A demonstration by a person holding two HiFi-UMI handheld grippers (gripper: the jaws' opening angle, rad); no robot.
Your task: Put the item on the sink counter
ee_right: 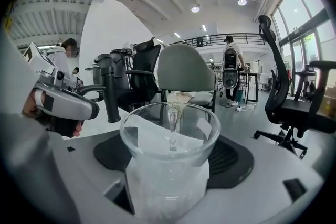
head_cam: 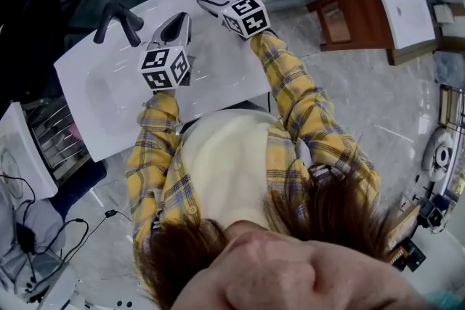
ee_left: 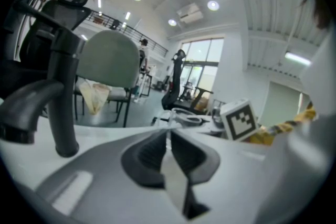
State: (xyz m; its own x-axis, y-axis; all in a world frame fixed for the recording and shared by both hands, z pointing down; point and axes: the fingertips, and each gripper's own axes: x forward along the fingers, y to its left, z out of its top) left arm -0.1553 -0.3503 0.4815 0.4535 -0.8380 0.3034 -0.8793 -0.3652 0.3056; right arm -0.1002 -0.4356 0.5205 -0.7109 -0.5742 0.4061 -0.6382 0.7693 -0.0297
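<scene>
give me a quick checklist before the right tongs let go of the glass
1. Right tongs clamped on the glass cup: ok.
2. Cup upright: ok.
3. Cup fully over the sink counter, not past its far edge: cannot tell.
4. Cup base touching the counter: cannot tell.
5. Left tongs shut, empty, apart from the cup: ok.
6. Faucet well off to the side of the cup: ok.
</scene>
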